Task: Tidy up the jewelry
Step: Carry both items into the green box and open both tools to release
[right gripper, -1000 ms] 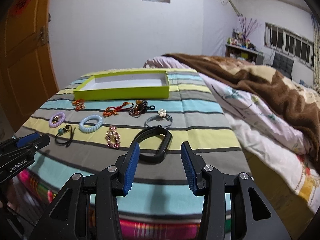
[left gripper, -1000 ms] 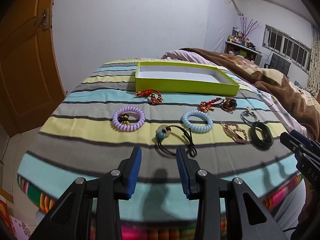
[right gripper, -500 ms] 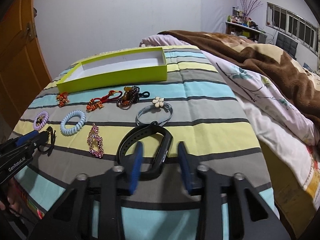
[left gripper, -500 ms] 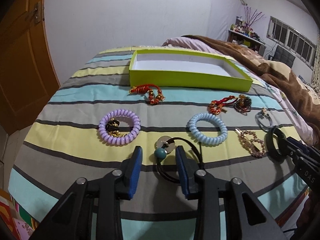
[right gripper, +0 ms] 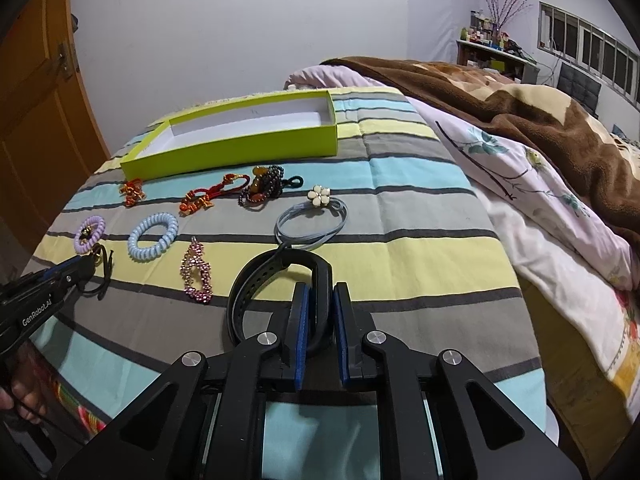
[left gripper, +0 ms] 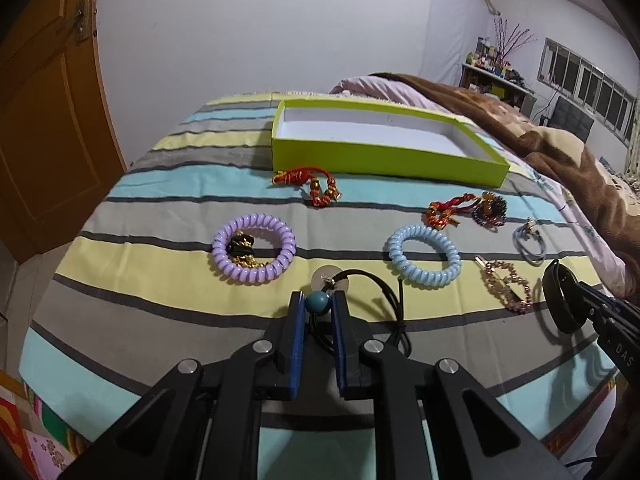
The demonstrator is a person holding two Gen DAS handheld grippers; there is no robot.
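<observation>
My left gripper is shut on the teal bead of a black cord hair tie lying on the striped bedspread. My right gripper is shut on the near side of a black wristband. A lime-green open box sits at the back, empty; it also shows in the right wrist view. Loose pieces lie between: a purple coil tie, a blue coil tie, red knotted charms, a pink rhinestone clip, a grey flower hair tie.
The striped bedspread's front edge drops off close to both grippers. A brown blanket and floral quilt lie to the right. An orange door stands at the left.
Both grippers moved forward and down to the bedspread and closed: the left onto the teal bead of the black cord tie, the right onto the black wristband.
</observation>
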